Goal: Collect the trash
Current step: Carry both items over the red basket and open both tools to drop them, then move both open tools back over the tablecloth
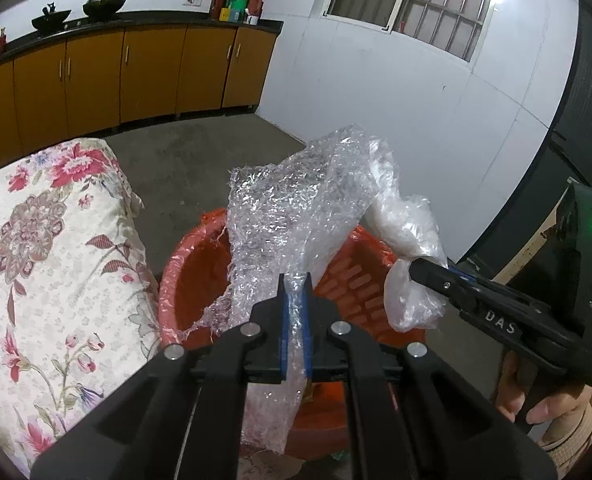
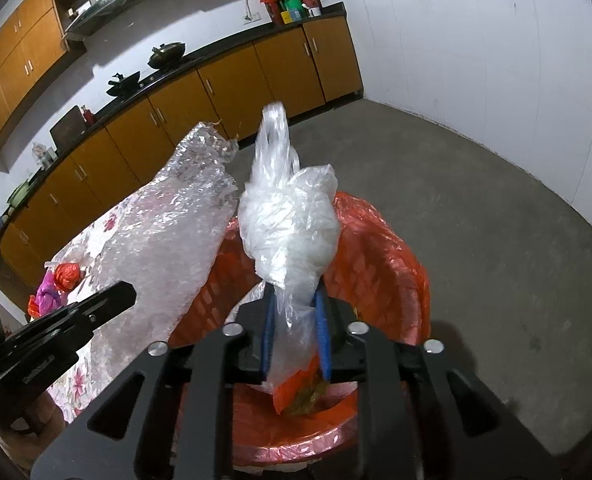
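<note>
Gripping bubble wrap (image 1: 291,208) in left claw (image 1: 294,280), right claw (image 2: 296,300) pinching plastic bag (image 2: 291,224)

"DAS" on right gripper (image 1: 416,268)

Clear bubble wrap (image 1: 291,208), translucent white plastic bag (image 2: 291,228), red-orange bin (image 1: 199,264), cream cloth (image 1: 51,264) patterned with red flowers, amber-brown cabinets (image 1: 95,76), grey floor (image 2: 476,208).

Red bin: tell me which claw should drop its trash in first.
Right, probably. The right claw holds the crumpled plastic bag directly above the red bin opening. The left claw grips the bubble wrap, a long sheet that trails over the bin's rim beside the floral table.
</note>
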